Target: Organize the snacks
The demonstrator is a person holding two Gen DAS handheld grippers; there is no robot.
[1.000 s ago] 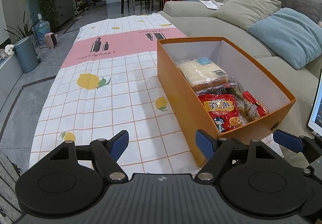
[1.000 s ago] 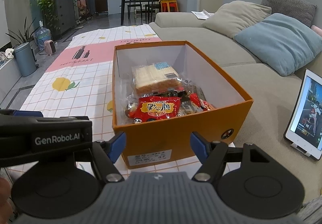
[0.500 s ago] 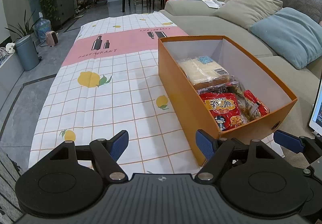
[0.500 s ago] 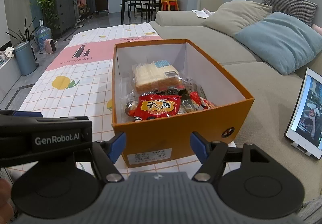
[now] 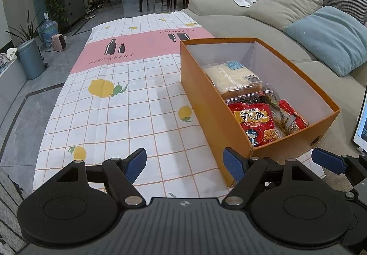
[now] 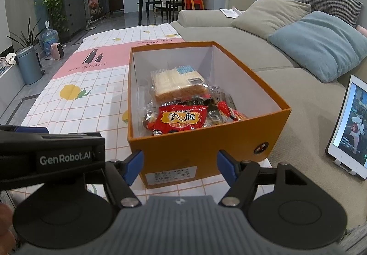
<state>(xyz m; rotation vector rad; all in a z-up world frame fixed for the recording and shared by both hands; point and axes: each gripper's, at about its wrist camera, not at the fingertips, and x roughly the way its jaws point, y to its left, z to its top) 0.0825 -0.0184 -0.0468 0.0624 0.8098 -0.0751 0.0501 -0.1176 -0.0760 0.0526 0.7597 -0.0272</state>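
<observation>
Before the open orange cardboard box (image 6: 206, 154) of snack packets, our tools wait.
Left tool (image 5: 185, 163) and right tool (image 6: 180, 166) both spread, empty; we should check the tabletop for strays.

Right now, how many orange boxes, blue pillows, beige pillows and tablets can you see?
orange box: 1
blue pillow: 1
beige pillow: 1
tablet: 1
Total: 4

The red snack bag (image 6: 177, 121) hides packets beneath; the tablet (image 5: 362, 126) is cut off.
</observation>
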